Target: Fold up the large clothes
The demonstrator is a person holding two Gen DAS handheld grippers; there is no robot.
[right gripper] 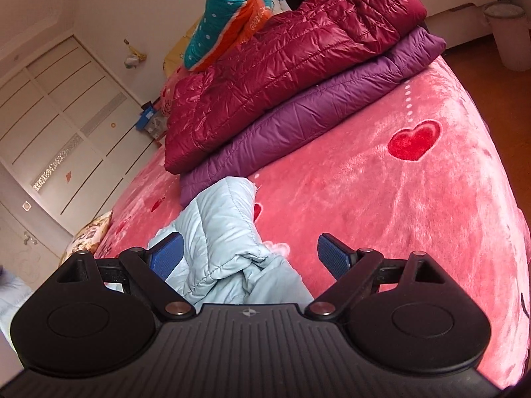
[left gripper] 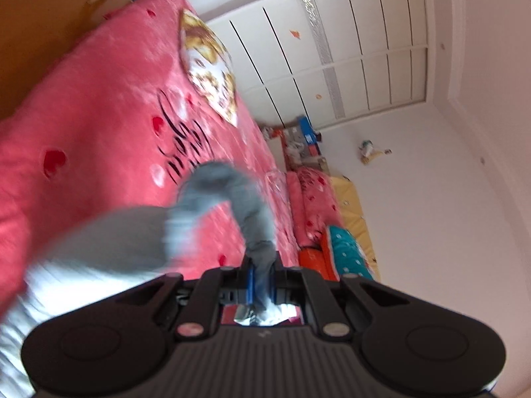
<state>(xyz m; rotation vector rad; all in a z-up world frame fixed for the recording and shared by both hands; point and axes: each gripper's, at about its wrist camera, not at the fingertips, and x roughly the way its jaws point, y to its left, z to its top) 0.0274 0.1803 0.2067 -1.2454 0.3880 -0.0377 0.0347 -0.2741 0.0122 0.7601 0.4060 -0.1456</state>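
Observation:
A light blue quilted jacket (right gripper: pixel 225 232) lies on the pink heart-print blanket (right gripper: pixel 381 199) of a bed. In the right wrist view one folded end of it runs between the blue pads (right gripper: pixel 335 255) of my right gripper (right gripper: pixel 250 255), which stands open; the right pad is clear of the cloth. In the left wrist view my left gripper (left gripper: pixel 261 278) is shut on a strip of the same garment, which looks grey (left gripper: pixel 219 182) and blurred. That strip arcs up from the jaws and falls to the lower left, above the blanket (left gripper: pixel 99 116).
A folded dark red puffer jacket (right gripper: pixel 282 66) lies on a folded purple one (right gripper: pixel 315 116) at the far side of the bed. Behind them is a teal and orange quilt (right gripper: pixel 229 10). White wardrobe doors (left gripper: pixel 348 49), a white bin (right gripper: pixel 507 33) and wooden floor surround the bed.

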